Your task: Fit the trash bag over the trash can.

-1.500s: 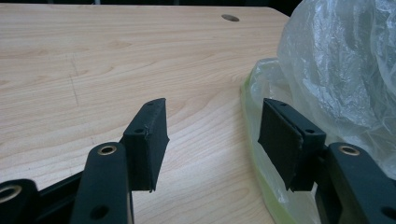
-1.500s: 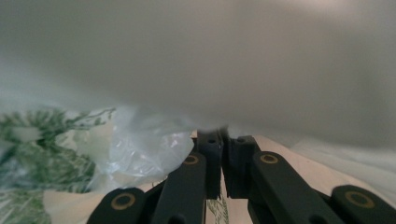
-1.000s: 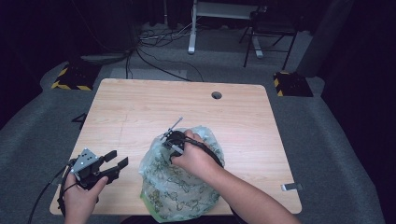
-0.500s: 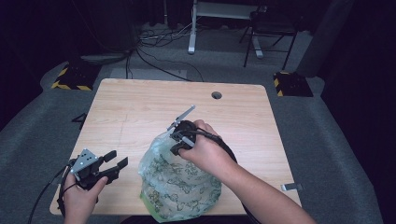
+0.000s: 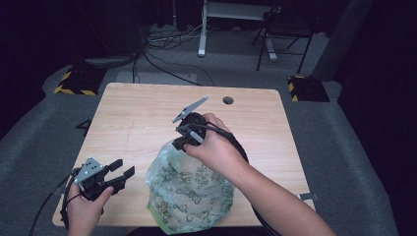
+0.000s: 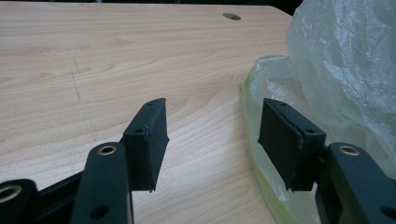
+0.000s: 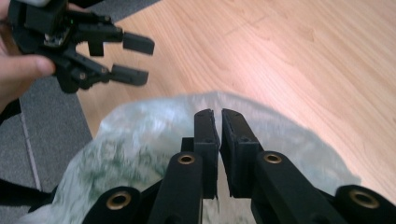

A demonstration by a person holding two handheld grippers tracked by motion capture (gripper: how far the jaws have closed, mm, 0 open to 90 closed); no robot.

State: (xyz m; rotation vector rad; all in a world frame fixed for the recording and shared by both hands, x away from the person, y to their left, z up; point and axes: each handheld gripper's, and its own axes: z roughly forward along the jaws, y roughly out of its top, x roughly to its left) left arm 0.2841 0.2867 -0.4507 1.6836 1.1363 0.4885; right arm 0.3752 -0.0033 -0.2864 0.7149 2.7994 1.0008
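A clear plastic bag [image 5: 189, 194] with a green leaf print lies at the near middle of the wooden table [image 5: 137, 113]. My right gripper [image 5: 180, 142] points down at its far top edge. Its jaws stand pressed together on the film, and the bag [image 7: 140, 140] rises to a peak there. In its own view the right gripper [image 7: 218, 114] shows only a hairline slit. My left gripper [image 5: 123, 168] rests open near the table's front left corner, just left of the bag. Its own view has the left gripper [image 6: 212, 116] empty, with the bag [image 6: 336, 60] beside the right jaw. The left gripper [image 7: 140, 58] also appears open from the right gripper view.
A cable hole [image 5: 227, 100] sits near the table's far edge. The floor behind holds cables [image 5: 162, 59], a white stand [image 5: 204, 29], a chair [image 5: 285, 34] and yellow-black blocks [image 5: 74, 81]. Bare wood lies left of and beyond the bag.
My right gripper has moved up and toward the far side, drawing the bag's top edge with it so the bag stands taller. The left gripper has stayed put.
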